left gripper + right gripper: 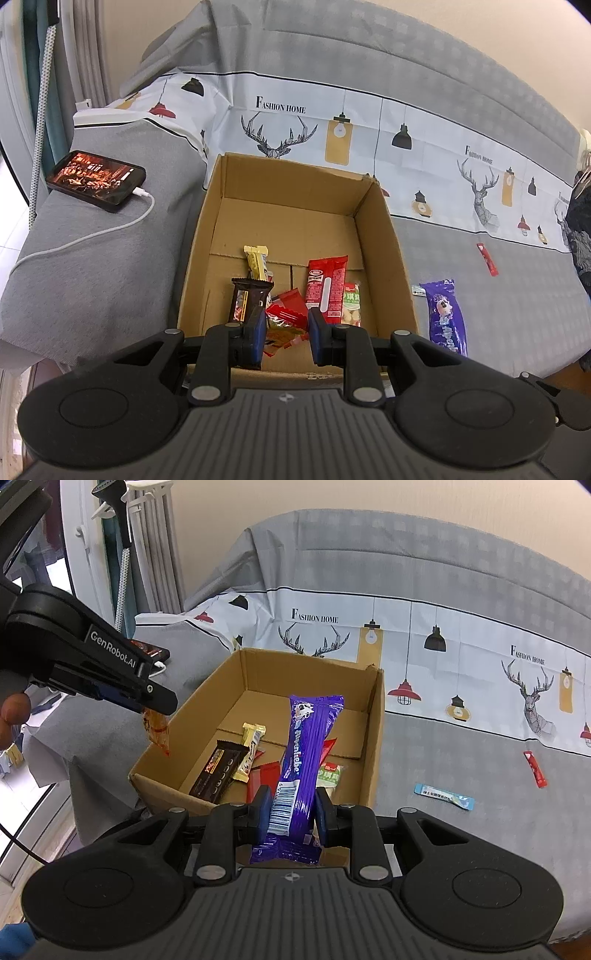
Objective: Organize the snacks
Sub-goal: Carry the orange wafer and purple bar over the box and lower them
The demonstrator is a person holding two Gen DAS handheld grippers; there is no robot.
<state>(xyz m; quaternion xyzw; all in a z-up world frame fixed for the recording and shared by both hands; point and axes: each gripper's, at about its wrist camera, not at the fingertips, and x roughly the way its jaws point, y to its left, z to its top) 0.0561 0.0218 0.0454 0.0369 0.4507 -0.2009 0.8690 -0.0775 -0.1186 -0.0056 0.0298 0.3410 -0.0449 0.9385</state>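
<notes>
The right gripper [289,814] is clamped on a long glossy purple snack packet [303,760] with a white barcode, above the open brown cardboard box [373,746]. At ten o'clock, the left gripper [157,705] pinches a small orange crinkled wrapper [158,729].

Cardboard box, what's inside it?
Inside the cardboard box: a black bar, a yellow bar, a red packet, a green packet. Its near floor is hidden behind the left gripper.
</notes>
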